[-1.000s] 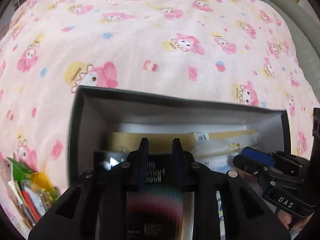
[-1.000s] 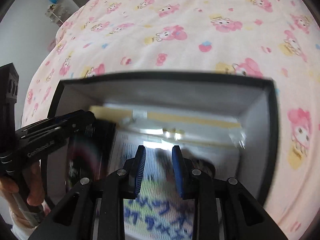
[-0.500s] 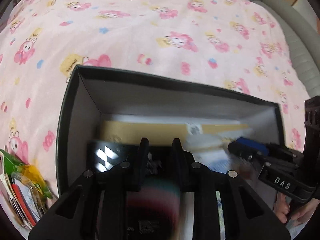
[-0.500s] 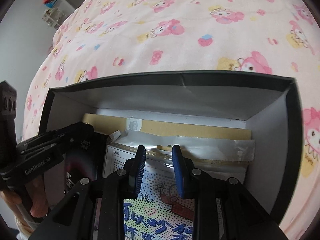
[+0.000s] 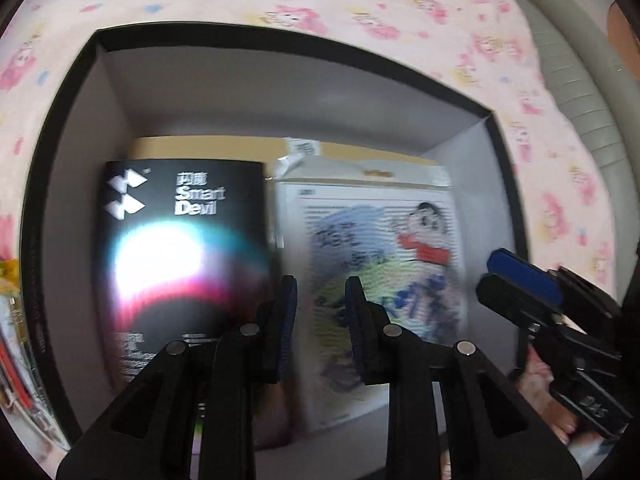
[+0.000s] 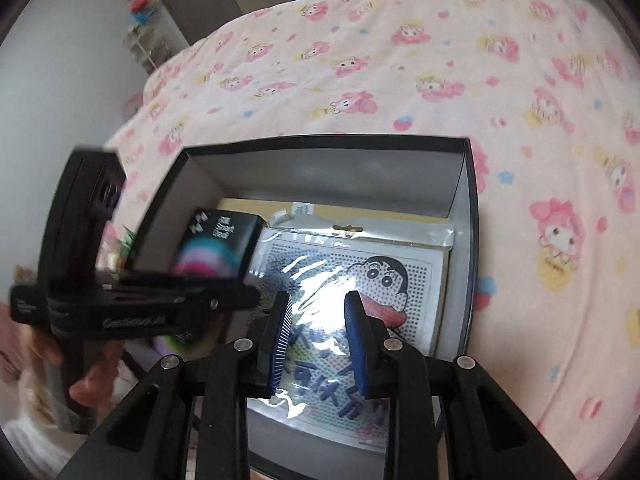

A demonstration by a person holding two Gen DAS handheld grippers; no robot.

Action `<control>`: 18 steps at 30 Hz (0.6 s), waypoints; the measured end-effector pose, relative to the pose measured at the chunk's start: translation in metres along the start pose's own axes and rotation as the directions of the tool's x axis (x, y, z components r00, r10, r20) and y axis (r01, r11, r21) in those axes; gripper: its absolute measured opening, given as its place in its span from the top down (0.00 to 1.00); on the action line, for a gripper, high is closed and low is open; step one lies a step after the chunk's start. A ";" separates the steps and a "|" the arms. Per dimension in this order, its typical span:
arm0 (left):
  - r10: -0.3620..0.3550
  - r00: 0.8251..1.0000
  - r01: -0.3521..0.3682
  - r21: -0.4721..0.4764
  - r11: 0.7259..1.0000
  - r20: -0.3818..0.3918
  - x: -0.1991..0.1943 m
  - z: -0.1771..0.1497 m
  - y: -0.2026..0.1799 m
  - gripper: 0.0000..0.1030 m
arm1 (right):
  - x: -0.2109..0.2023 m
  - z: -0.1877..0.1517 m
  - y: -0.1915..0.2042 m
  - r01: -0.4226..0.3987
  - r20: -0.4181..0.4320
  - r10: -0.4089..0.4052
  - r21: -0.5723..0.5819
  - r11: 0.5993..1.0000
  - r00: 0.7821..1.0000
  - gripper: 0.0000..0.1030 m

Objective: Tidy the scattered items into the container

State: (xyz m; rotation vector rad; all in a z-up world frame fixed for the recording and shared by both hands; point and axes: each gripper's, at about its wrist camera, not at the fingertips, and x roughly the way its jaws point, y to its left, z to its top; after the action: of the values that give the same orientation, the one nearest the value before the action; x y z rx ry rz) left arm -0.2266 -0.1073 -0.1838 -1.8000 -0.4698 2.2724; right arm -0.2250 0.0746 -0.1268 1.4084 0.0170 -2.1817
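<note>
both tongs, left gripper (image 5: 321, 300) and right gripper (image 6: 316, 320), are hovering slightly apart, empty, over the box (image 6: 468, 216) holding a black packet (image 5: 180, 248).

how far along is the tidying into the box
Done: the black phone-case box and the cartoon packet lie side by side inside the black container, on a brown envelope. In hand: nothing; the left gripper and right gripper show empty gaps. Left: some colourful packets still lie outside, past the container's left wall.

In the box (image 5: 80, 128) on the bedspread (image 6: 400, 60), phone-case package (image 5: 180, 248) lies left of bead-kit packet (image 5: 380, 248)
</note>
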 end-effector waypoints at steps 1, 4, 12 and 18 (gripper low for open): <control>-0.008 1.000 0.008 -0.007 1.000 -0.019 0.004 0.000 0.001 0.71 | 0.003 0.000 -0.001 -0.013 -0.010 0.013 0.015 1.000 1.000 0.77; -0.023 0.999 0.021 -0.038 0.999 -0.049 0.013 0.000 0.007 0.69 | 0.010 -0.004 -0.005 0.008 -0.042 -0.007 0.026 1.000 0.999 0.77; -0.060 0.996 0.059 -0.011 0.998 -0.064 0.017 0.005 0.001 0.55 | 0.020 -0.008 -0.011 -0.003 -0.063 0.007 0.065 0.998 0.998 0.77; -0.069 0.997 0.069 0.013 0.998 -0.034 -0.002 0.002 0.000 0.56 | 0.031 -0.011 -0.013 -0.049 -0.106 0.059 0.095 0.994 0.993 0.77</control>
State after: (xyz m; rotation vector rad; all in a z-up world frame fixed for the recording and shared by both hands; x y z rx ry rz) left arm -0.2278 -0.1082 -0.1816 -1.7838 -0.5005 2.1910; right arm -0.2309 0.0754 -0.1611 1.5598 -0.0826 -2.0835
